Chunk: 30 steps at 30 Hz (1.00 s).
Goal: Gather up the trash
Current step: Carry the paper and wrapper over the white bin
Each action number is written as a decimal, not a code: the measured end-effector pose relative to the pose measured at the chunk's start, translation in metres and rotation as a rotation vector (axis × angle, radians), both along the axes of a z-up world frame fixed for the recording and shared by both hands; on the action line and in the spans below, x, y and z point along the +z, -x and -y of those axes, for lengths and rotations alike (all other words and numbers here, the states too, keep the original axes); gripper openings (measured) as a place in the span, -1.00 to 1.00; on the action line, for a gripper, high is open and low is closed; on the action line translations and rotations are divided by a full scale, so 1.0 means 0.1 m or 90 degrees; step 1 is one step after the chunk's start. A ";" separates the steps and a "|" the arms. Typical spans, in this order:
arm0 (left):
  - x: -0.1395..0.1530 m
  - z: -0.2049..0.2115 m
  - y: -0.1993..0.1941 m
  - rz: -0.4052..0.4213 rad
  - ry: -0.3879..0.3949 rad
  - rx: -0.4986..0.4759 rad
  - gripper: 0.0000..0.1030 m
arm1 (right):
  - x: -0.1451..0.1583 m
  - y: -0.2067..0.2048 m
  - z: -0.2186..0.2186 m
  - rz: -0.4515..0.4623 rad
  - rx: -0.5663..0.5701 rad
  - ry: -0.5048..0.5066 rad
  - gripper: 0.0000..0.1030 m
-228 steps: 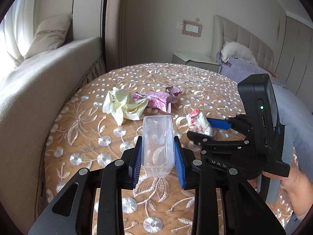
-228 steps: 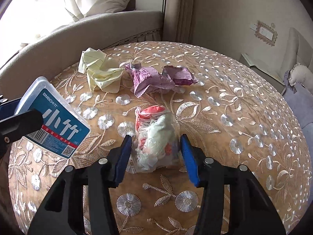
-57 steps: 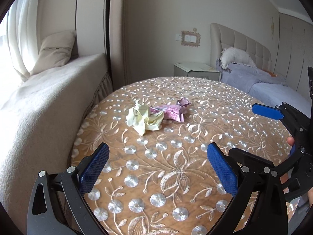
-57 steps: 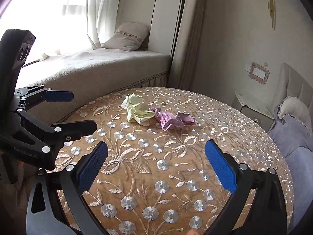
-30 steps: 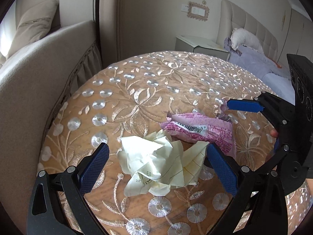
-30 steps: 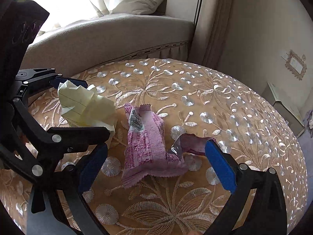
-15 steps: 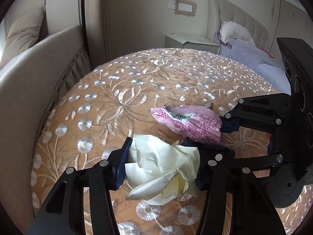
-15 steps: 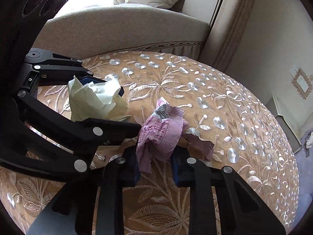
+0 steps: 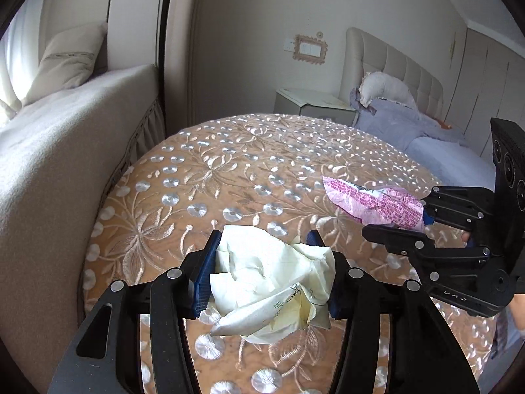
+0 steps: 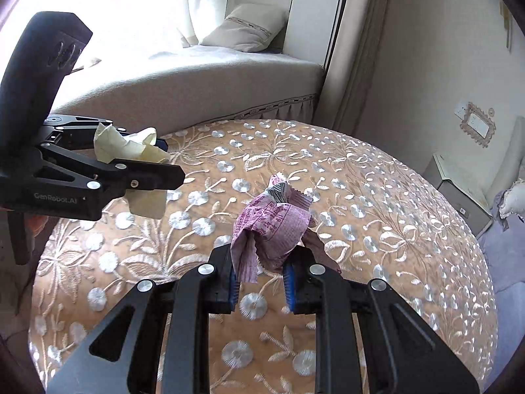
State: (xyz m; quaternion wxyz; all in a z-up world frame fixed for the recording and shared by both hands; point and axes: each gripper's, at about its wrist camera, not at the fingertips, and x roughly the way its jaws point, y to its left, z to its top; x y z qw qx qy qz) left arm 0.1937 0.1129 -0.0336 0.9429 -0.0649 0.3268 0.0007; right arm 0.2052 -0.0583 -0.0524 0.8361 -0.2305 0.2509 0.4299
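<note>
A crumpled pale yellow paper (image 9: 272, 282) hangs above the round embroidered table (image 9: 229, 177), and my left gripper (image 9: 265, 272) is shut on it. The same yellow paper (image 10: 128, 146) and left gripper (image 10: 164, 161) show at the left of the right wrist view. A pink printed wrapper (image 10: 272, 226) is lifted off the cloth, pinched between the blue pads of my right gripper (image 10: 261, 282). In the left wrist view the pink wrapper (image 9: 374, 202) sticks out of the right gripper (image 9: 423, 220) at the right.
A beige window seat (image 10: 197, 69) with a cushion (image 10: 246, 29) curves round the table's far side. A nightstand (image 9: 311, 105) and a bed with lilac bedding (image 9: 410, 124) stand behind the table. A person's fingers (image 9: 466, 236) show behind the right gripper.
Both grippers closed from wide open, the left on the yellow paper and the right on the pink wrapper. Both then rose and pulled back, carrying the pieces off the cloth.
</note>
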 end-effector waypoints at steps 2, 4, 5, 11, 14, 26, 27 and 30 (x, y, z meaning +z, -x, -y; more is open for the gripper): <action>0.07 0.14 0.18 0.011 0.001 -0.017 0.02 | 0.08 0.25 0.16 0.005 -0.004 -0.015 -0.56; 0.13 0.29 0.35 0.023 -0.001 -0.032 0.02 | 0.15 0.51 0.33 0.014 -0.011 -0.026 -0.56; 0.16 0.37 0.43 0.027 -0.002 -0.039 0.02 | 0.18 0.64 0.41 0.021 -0.016 -0.031 -0.56; 0.24 0.82 0.91 0.048 -0.036 -0.064 0.02 | 0.30 1.24 0.89 0.035 -0.062 -0.075 -0.56; 0.25 1.08 1.13 0.059 -0.063 -0.087 0.02 | 0.27 1.51 1.08 0.035 -0.094 -0.090 -0.56; 0.14 2.00 1.75 0.074 -0.094 -0.219 0.02 | 0.15 2.33 1.81 0.056 -0.208 -0.126 -0.56; 0.13 2.07 1.79 0.075 -0.095 -0.229 0.02 | 0.14 2.38 1.86 0.057 -0.215 -0.127 -0.56; 0.08 2.28 1.91 0.078 -0.096 -0.259 0.02 | 0.10 2.53 2.03 0.058 -0.240 -0.130 -0.56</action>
